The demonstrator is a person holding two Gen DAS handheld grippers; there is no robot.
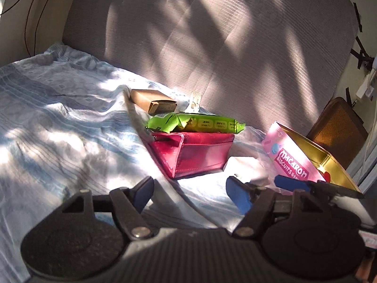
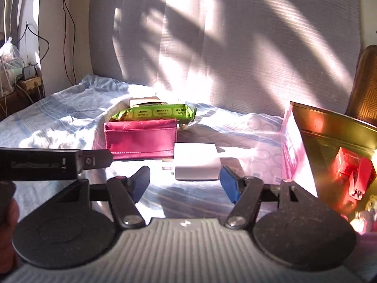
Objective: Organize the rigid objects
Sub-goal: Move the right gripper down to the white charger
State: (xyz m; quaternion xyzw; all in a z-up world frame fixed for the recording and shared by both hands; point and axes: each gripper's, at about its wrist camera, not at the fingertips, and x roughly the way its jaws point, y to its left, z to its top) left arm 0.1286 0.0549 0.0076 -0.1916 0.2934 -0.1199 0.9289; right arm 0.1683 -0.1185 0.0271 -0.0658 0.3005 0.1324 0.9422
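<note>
Both grippers are hanging unclenched, holding nothing: right gripper point(image 2: 185, 184) tilting down just before the white charger point(image 2: 196, 161), a boxy glare-washed block lying between pink tin point(image 2: 297, 158) and magenta pouch point(image 2: 141, 138); left gripper point(image 1: 189, 194) nearby.

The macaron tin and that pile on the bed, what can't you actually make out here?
- Macaron tin, right wrist view: the frame edge cuts its contents beside a red object.
- Brown box, both views: partly hidden behind the green packet.
- Packet print: too small.
- White charger, left wrist view: glare-washed.
</note>
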